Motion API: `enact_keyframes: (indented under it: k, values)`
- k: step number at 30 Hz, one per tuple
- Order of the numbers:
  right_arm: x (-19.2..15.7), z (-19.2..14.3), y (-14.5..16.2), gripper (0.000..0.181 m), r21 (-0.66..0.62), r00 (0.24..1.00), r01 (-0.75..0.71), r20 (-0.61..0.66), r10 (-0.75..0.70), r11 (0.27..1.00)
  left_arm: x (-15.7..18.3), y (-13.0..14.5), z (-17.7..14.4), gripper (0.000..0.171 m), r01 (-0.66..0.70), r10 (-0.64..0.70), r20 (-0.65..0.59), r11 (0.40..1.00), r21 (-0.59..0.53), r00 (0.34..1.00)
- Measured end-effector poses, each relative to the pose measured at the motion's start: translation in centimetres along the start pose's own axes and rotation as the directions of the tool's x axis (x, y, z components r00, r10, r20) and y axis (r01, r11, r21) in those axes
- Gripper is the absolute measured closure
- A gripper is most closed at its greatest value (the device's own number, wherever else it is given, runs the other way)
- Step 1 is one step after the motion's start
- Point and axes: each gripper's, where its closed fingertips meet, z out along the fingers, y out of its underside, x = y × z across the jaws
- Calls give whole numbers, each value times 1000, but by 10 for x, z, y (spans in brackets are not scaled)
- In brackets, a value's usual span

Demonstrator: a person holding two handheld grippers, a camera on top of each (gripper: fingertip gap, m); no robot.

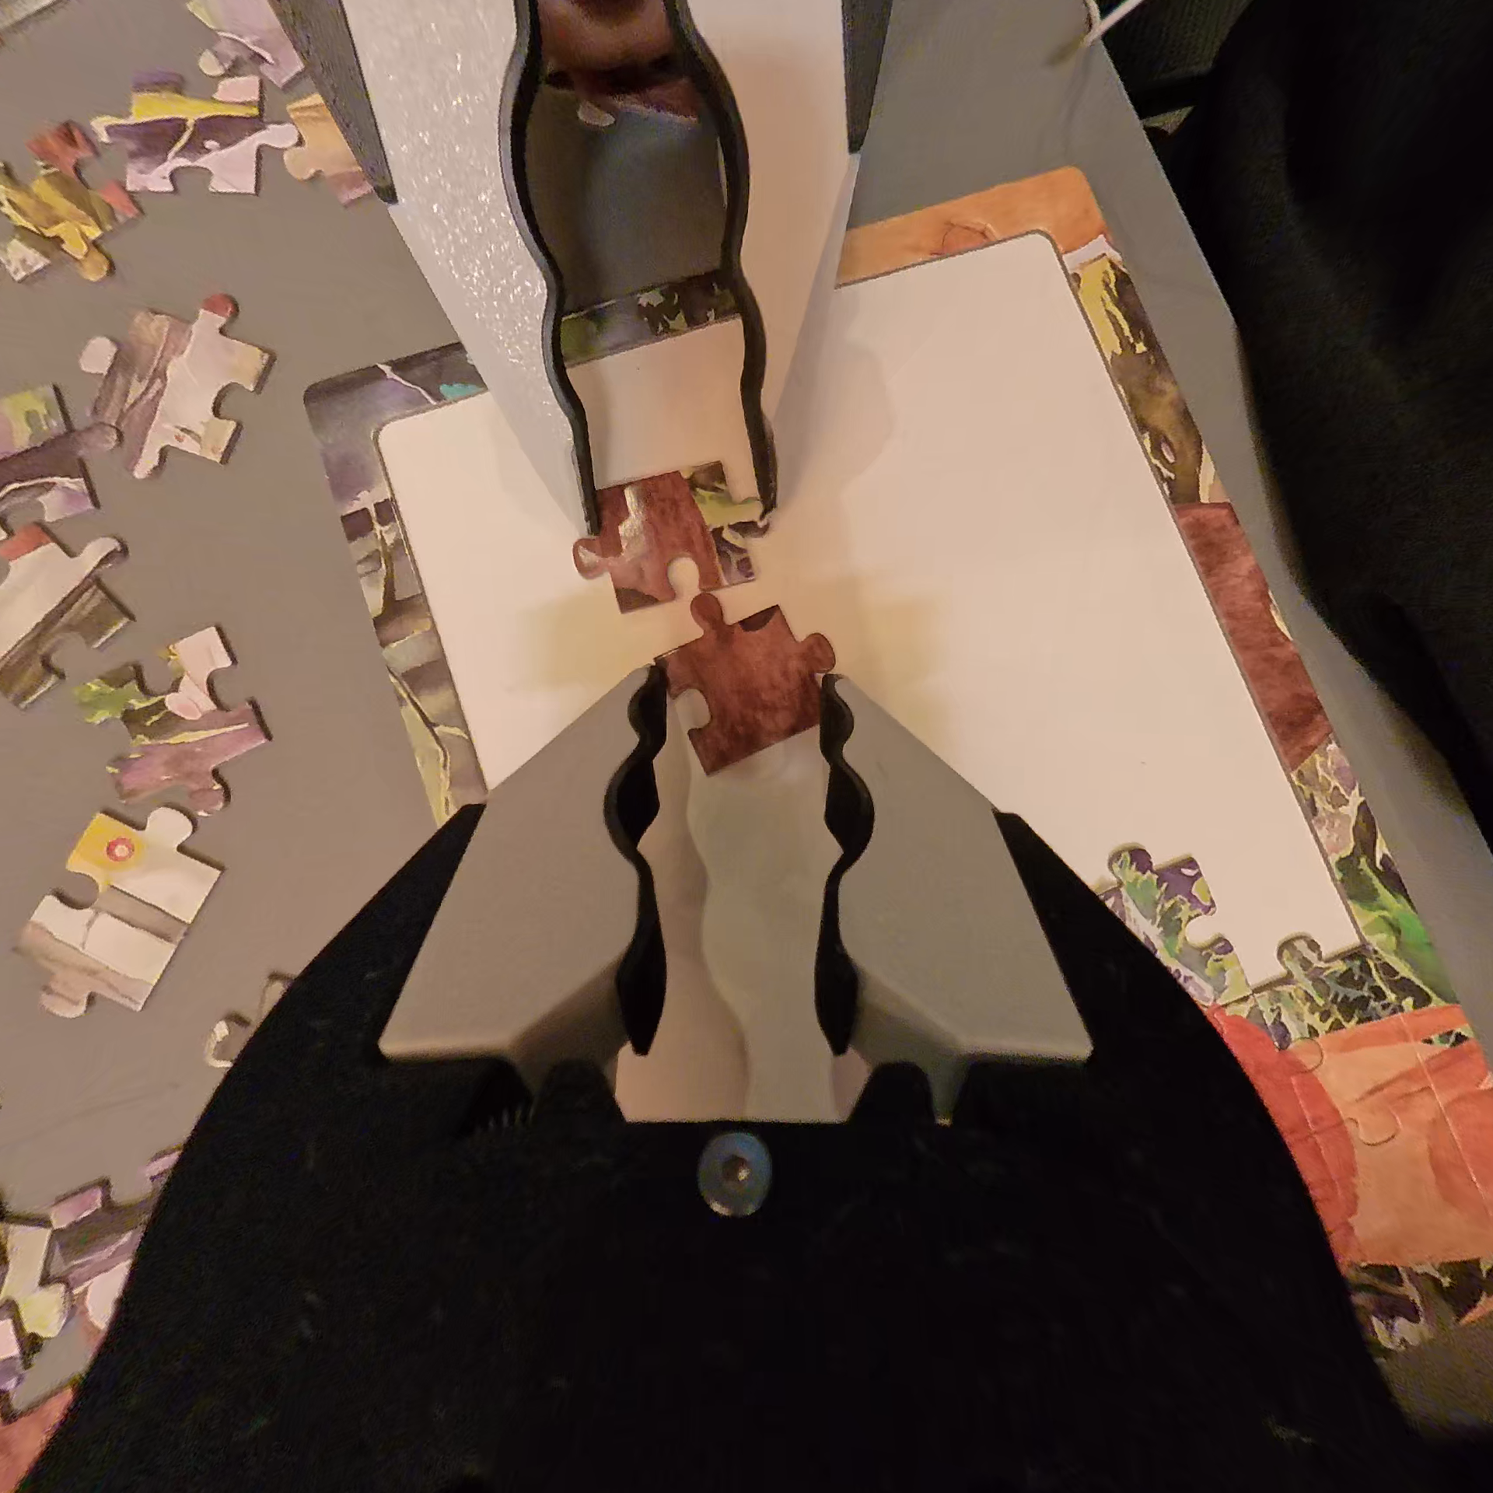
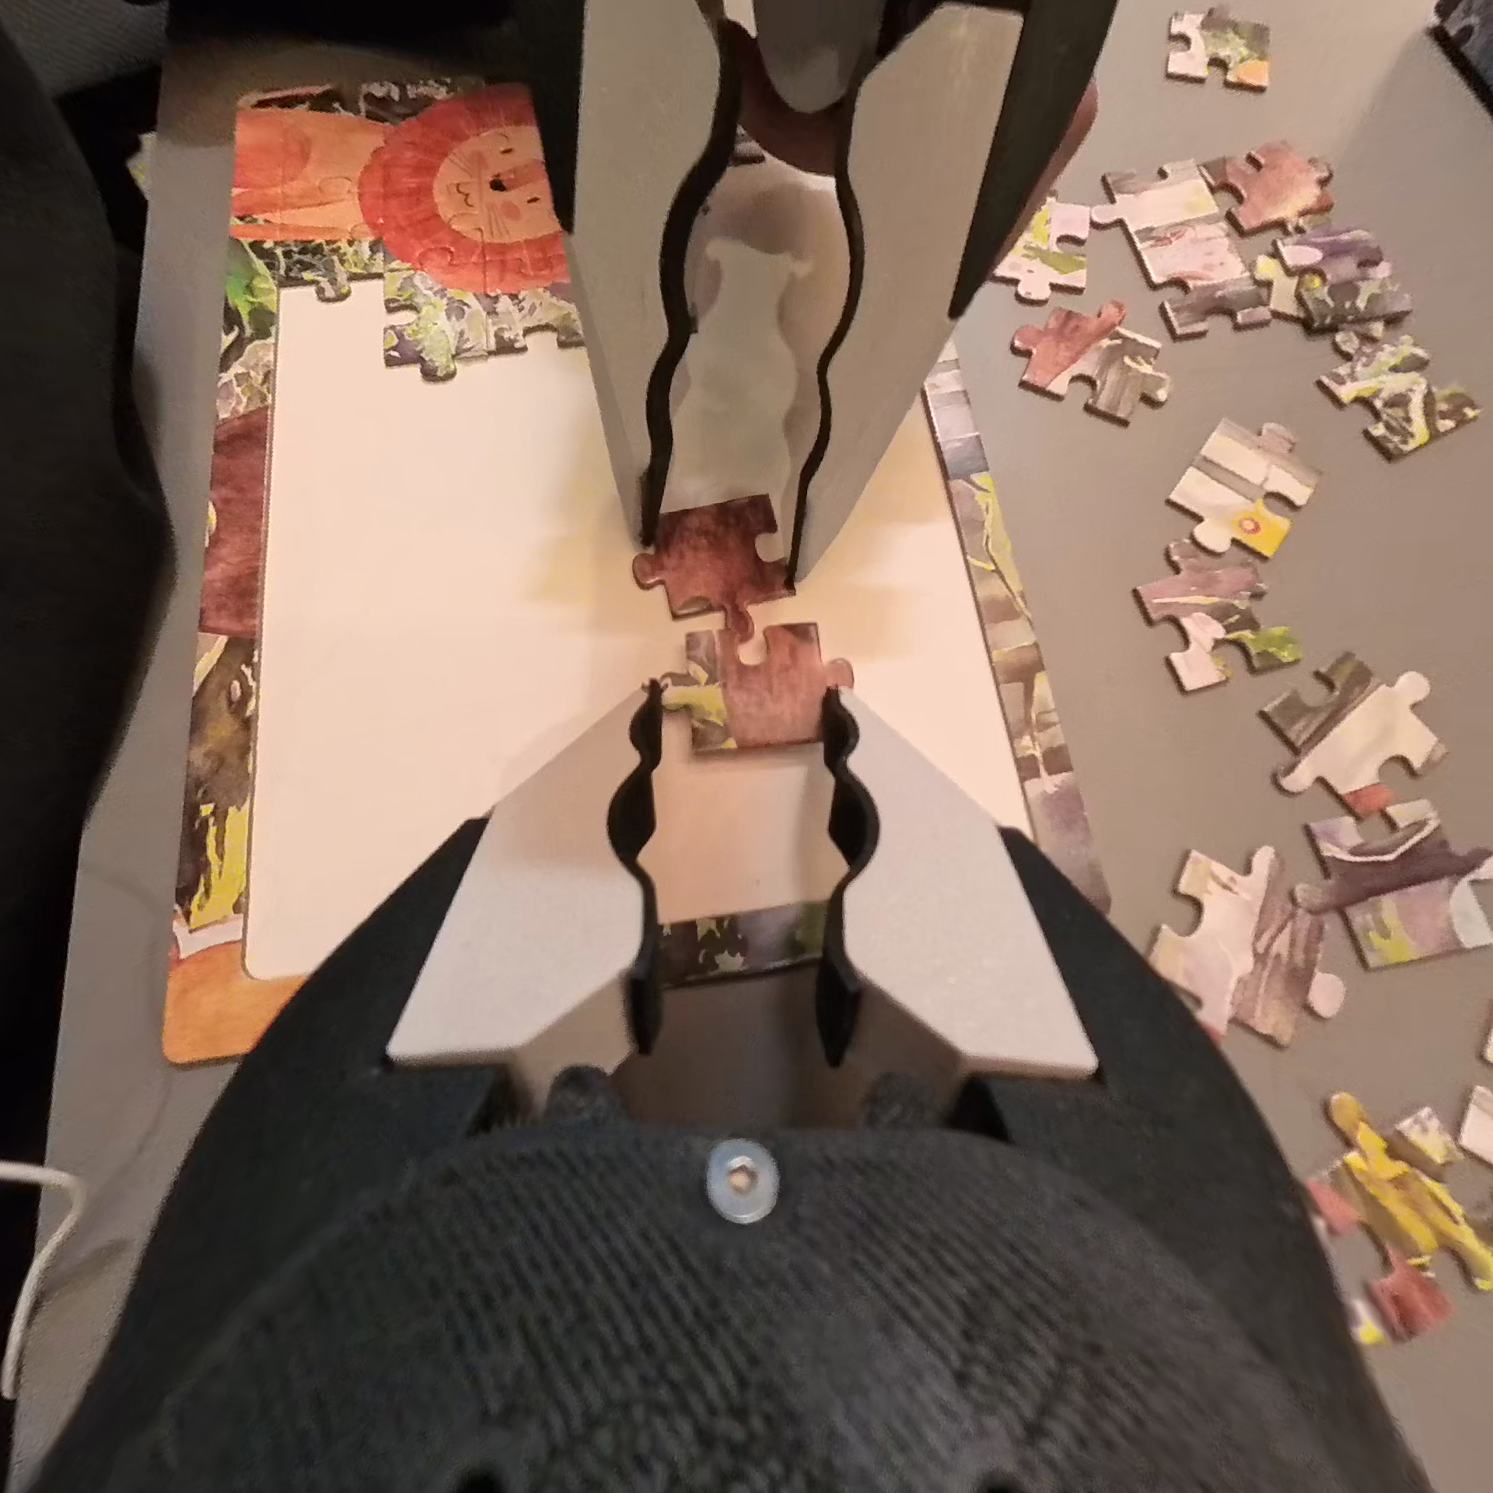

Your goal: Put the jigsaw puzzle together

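1. Early days here: the puzzle tray (image 2: 452,501) has only its lion corner (image 2: 460,202) filled in, plus a few leafy pieces below it, and the wide cream middle is bare.
2. A printed border of leaves and animals runs round the tray (image 1: 1002,501), and the joined orange patch (image 1: 1389,1131) sits at its near right corner in the left wrist view.
3. Plenty left to do, I'd say: loose pieces (image 2: 1260,517) lie scattered over the grey table (image 2: 1414,1212) beside the tray, a good number of them, all face up.
4. Now the action: the left gripper (image 1: 742,687) pinches a plain brown piece (image 1: 747,695) by its sides, fingers closed onto its edges.
5. Facing it, the right gripper (image 2: 742,695) nips a brown-and-green piece (image 2: 763,687) the same way.
6. The two pieces meet over the middle of the tray: the brown one's knob points at the notch of the other, close but not yet seated.
7. Whether they rest on the tray or hover just above it, I can't tell.
8. Both are flat card pieces with watercolour print; the brown one (image 2: 715,565) is mottled reddish, its partner (image 1: 662,533) half green foliage.
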Motion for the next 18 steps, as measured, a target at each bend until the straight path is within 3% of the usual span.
enact_keyframes:
  k: [4,18]
  values:
    - [-4,1,-7,143,25,998,33,47,-34,999,0,0,0,134,4,-4,-5,1000,3,1000]
    - [-3,9,-2,142,-79,987,118,119,-108,990,0,0,0,134,-8,8,-5,1000,6,1000]
